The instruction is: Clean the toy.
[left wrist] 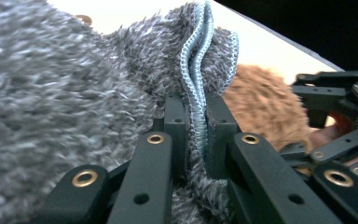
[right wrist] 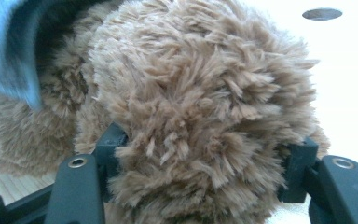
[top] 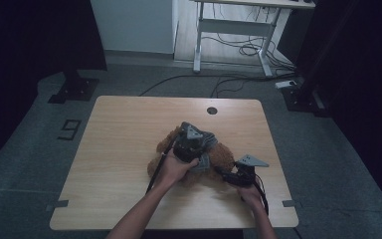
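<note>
High view has the brown plush toy lying mid-table, toward the near side. Left gripper has its jaws pinched tight on the blue-edged hem of the grey fuzzy cloth draped over it. Right gripper jaws are spread wide, hugging a fluffy round part of the toy.

Brown plush toy mostly hidden (under grey cloth).

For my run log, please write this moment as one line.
left gripper: shut on grey garment hem | right gripper: shut on brown plush toy | table
</note>
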`<move>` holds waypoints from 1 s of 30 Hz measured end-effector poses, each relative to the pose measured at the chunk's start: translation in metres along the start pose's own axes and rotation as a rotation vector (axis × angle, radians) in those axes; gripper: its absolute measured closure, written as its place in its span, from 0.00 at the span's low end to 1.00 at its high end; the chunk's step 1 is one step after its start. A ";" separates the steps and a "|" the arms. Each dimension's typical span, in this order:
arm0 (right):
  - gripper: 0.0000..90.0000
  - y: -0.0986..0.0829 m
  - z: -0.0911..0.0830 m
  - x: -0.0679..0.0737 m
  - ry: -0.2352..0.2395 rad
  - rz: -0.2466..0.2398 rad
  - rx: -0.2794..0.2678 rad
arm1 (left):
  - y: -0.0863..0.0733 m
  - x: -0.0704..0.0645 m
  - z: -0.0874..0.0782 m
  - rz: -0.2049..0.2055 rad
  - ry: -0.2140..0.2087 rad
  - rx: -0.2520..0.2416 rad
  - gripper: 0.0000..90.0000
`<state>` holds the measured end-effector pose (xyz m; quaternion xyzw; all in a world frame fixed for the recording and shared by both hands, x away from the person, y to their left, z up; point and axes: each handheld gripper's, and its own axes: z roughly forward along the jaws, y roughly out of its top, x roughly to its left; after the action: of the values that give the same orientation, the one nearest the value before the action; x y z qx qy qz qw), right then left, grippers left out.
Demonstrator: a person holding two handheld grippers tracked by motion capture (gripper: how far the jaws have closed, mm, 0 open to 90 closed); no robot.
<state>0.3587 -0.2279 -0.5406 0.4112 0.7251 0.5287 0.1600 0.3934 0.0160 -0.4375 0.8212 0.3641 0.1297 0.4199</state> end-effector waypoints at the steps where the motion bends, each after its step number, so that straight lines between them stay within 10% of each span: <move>1: 0.40 0.000 0.000 0.000 0.001 0.001 -0.001 | -0.001 0.011 -0.008 -0.023 0.012 -0.012 0.91; 19: 0.38 -0.001 0.000 0.000 -0.002 0.026 -0.005 | -0.038 0.068 -0.052 -0.109 0.151 -0.032 0.91; 30: 0.27 0.001 -0.002 -0.003 -0.005 0.081 0.043 | -0.077 0.084 -0.037 -0.227 0.065 -0.003 0.90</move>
<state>0.3592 -0.2312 -0.5397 0.4449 0.7188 0.5178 0.1315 0.3957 0.1273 -0.4828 0.7695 0.4678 0.1085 0.4210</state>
